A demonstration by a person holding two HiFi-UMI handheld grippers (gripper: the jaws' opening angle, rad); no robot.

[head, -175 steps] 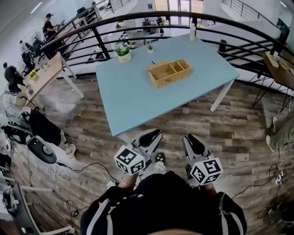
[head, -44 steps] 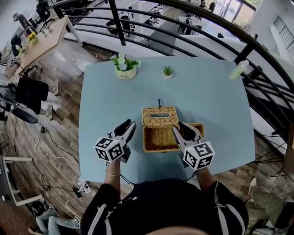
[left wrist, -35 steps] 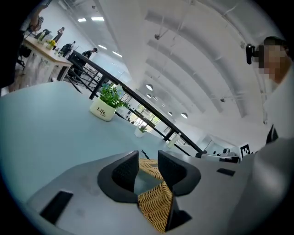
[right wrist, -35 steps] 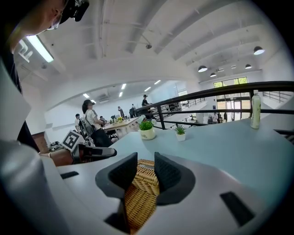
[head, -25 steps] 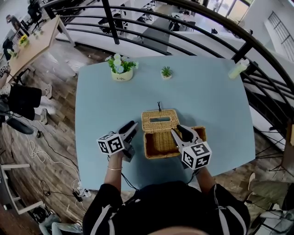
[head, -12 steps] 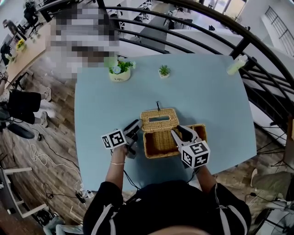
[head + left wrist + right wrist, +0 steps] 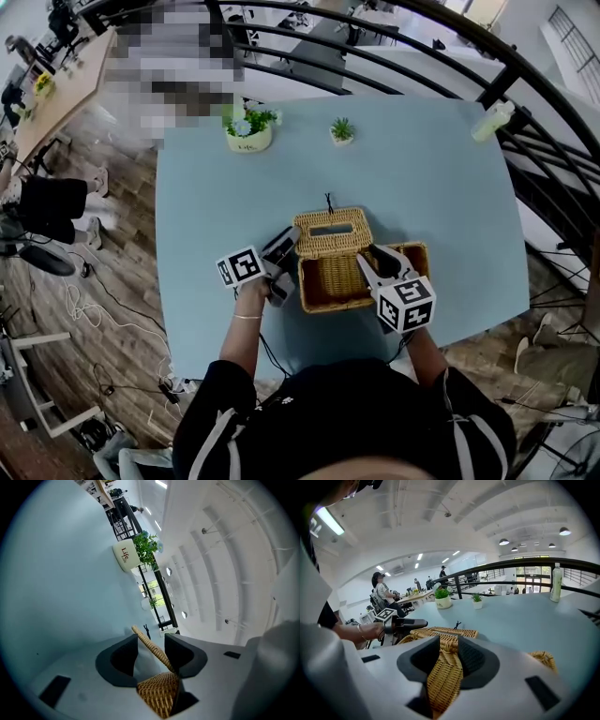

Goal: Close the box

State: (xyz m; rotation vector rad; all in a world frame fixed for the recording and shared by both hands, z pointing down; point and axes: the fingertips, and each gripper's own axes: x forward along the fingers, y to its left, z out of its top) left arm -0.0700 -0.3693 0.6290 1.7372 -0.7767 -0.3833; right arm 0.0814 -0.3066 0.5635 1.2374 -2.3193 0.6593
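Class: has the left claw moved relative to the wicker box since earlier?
Yes. The left claw moved right, up to the wicker box; its jaws have just been opening, the lid edge between them.

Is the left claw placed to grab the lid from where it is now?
Probably yes: the left claw, its jaws just opened, straddles the edge of the open lid, with nothing else between them. The right claw, clamped on the box wall, sits clear of it.
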